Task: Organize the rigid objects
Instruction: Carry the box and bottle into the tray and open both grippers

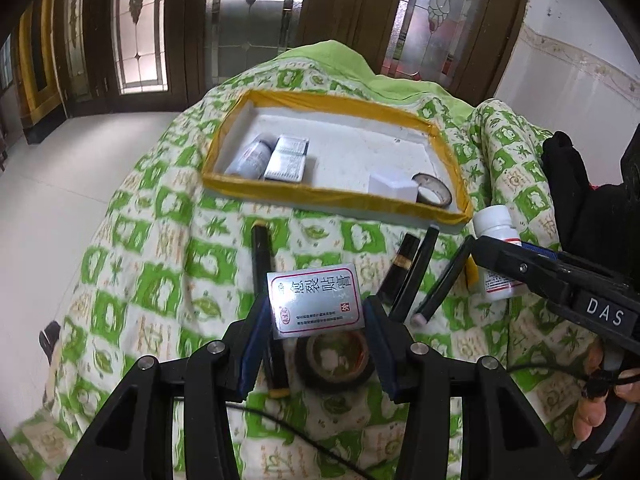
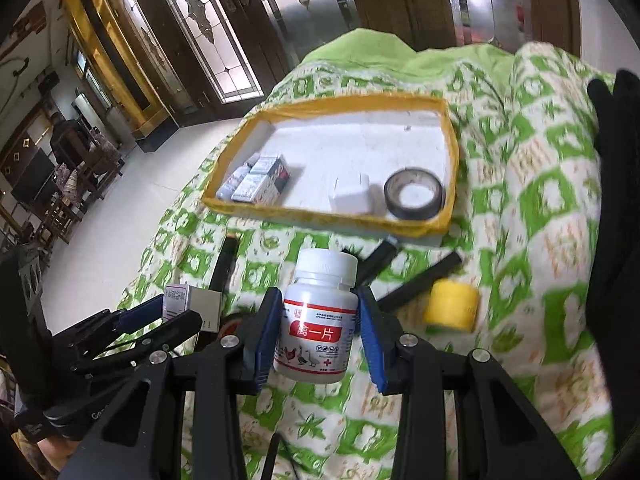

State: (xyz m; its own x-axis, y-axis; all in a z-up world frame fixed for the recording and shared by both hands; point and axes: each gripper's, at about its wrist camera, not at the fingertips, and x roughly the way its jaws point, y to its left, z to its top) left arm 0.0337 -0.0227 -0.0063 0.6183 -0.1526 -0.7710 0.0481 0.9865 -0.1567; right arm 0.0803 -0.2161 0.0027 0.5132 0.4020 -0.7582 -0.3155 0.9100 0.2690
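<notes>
Left gripper (image 1: 318, 332) jaws pinching one silver box (image 1: 316, 300); right gripper (image 2: 318, 336) jaws pinching one white bottle (image 2: 318, 320)

Black left claw (image 1: 316, 332) and right claw (image 2: 318, 328), blue pads, silver screws, white "DAS" marking.

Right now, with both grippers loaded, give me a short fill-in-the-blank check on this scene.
1. The left gripper is shut on a silver ____.
2. The right gripper is shut on a white ____ with a red-banded label.
3. Inside the yellow-rimmed tray, the dark tape roll lies beside a small ____ block.
4. The yellow tape roll lies ____ the tray, on the green-patterned cloth.

Missing words: box; bottle; white; outside
</notes>
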